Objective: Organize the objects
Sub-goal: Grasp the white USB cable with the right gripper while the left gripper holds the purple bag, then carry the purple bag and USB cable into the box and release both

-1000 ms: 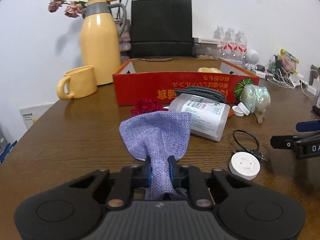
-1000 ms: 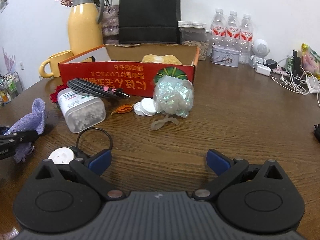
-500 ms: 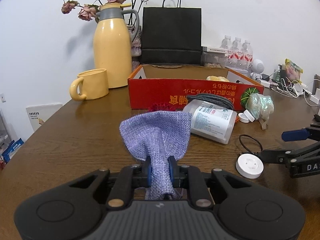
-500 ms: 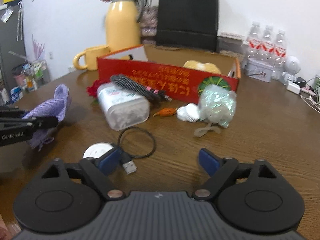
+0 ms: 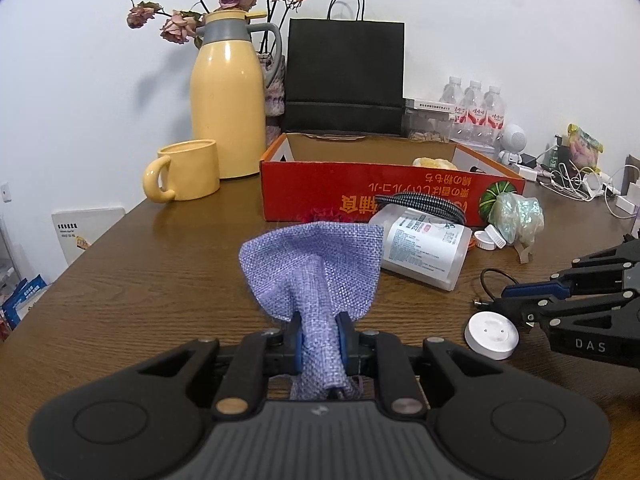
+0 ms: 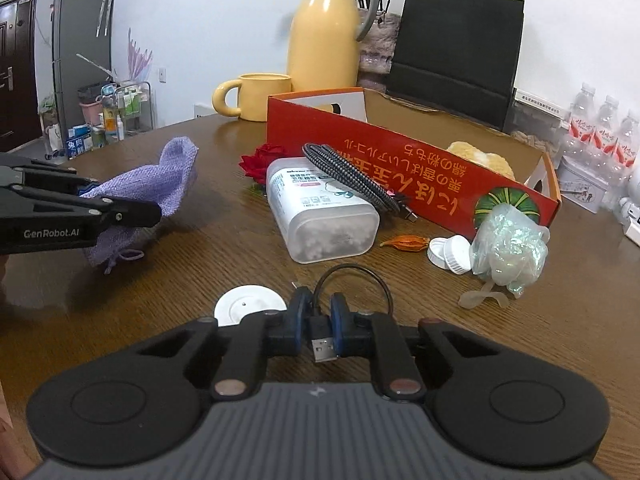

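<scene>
My left gripper is shut on a purple woven pouch, held above the brown table; the pouch also shows in the right wrist view. My right gripper is shut on the USB plug of a short black cable that leads to a white round puck. The puck lies on the table just right of my left gripper. An open red cardboard box stands behind, with a yellowish item inside.
In front of the box lie a clear plastic jar on its side, a braided cable, a red flower, white caps and a crinkled plastic wad. A yellow mug, thermos, black bag and bottles stand behind.
My right gripper swung left toward the puck and closed on the cable's USB plug; it was open before. My left gripper kept hold of the pouch and rose slightly.
</scene>
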The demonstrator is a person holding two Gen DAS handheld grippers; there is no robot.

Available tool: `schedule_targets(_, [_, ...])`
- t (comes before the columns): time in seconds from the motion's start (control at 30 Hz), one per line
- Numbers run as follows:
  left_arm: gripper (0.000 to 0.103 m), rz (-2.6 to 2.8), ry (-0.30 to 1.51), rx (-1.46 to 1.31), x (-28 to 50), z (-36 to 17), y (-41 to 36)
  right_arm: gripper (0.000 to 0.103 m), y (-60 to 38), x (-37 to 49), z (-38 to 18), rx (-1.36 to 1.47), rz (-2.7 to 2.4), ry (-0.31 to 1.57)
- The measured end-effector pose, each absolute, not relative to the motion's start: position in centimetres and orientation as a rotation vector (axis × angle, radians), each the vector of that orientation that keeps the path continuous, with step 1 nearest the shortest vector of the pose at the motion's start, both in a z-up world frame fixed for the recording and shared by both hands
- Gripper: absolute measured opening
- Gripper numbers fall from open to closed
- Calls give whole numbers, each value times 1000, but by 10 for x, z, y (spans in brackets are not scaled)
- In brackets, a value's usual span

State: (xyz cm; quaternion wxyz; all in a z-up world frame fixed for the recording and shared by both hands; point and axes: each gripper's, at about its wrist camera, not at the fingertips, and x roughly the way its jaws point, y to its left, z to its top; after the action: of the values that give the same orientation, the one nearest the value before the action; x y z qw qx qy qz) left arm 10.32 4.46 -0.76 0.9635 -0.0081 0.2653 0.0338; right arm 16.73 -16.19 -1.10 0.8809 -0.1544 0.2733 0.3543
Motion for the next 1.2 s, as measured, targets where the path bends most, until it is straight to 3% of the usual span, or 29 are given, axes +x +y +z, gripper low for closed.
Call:
schedule_targets(0.63, [14, 40, 444, -3, 114, 27, 32, 13, -187, 169, 18, -190, 644, 437])
schedule_targets(1.2, [14, 11, 374, 7, 202, 72, 6, 14, -171, 221, 65, -111, 608, 303])
